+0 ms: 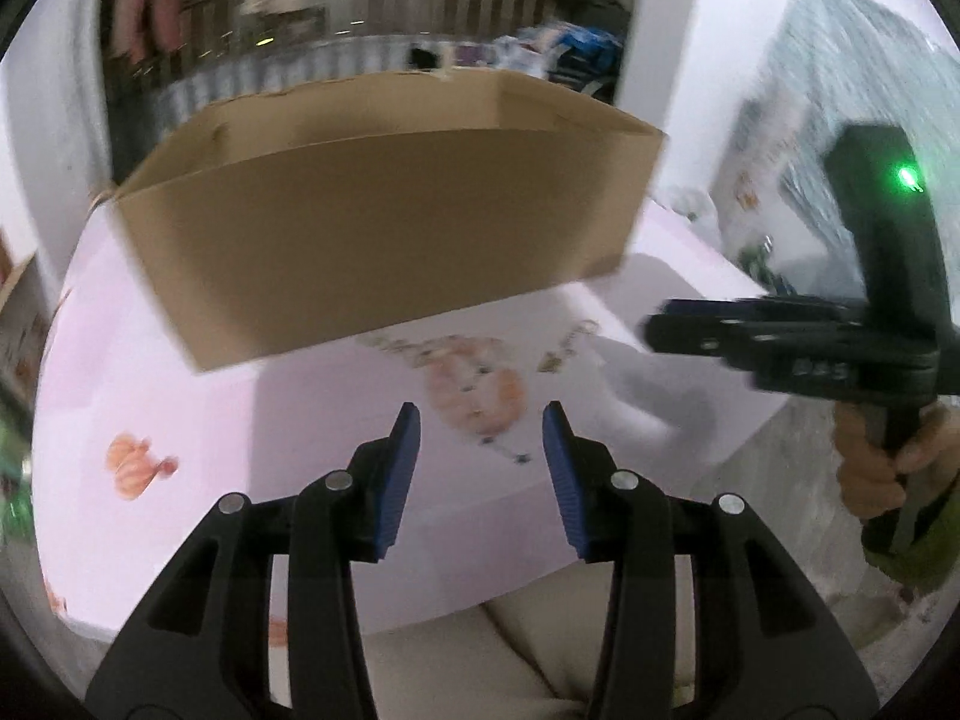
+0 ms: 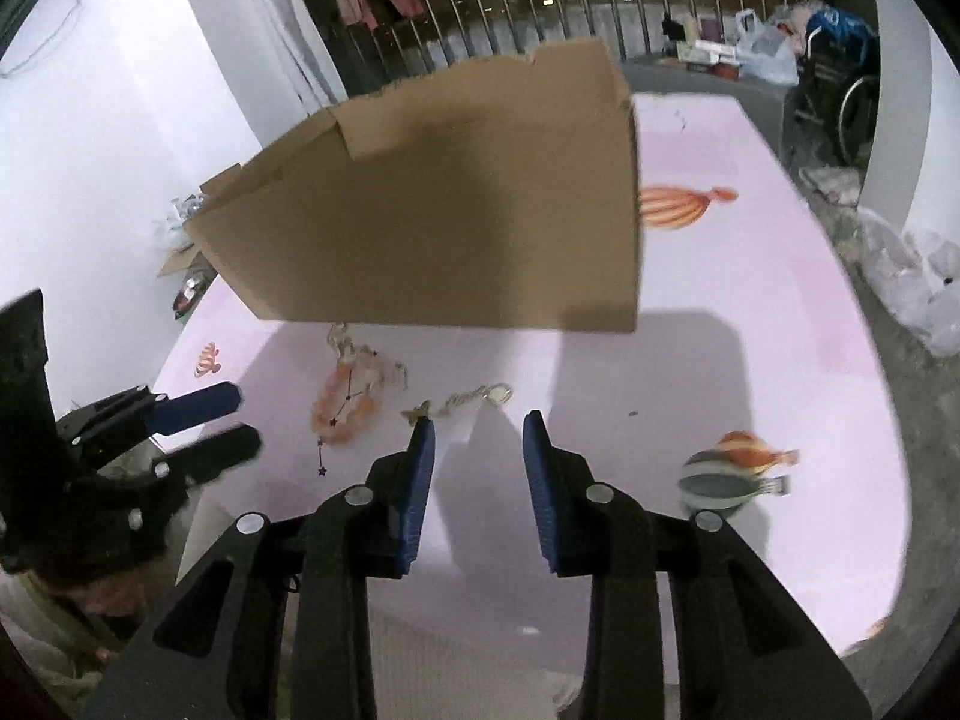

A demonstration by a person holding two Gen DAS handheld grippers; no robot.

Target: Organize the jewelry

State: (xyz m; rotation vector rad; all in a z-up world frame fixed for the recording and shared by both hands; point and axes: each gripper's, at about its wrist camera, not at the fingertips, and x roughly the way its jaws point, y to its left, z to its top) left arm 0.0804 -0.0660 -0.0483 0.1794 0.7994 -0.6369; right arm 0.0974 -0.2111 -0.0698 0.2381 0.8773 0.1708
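Both claws, left (image 1: 480,438) and right (image 2: 477,444), tilted downward, gaping, empty.

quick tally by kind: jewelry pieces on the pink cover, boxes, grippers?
Jewelry pieces: 2, an orange bead bracelet and a pale chain with a gold charm; blur could hide more
Cardboard box: 1
Grippers: 2, the left gripper and the right gripper, both open and holding nothing
Total: 5

Jewelry (image 2: 354,396) before cardboard box (image 2: 456,210), on table (image 2: 750,276) (both)
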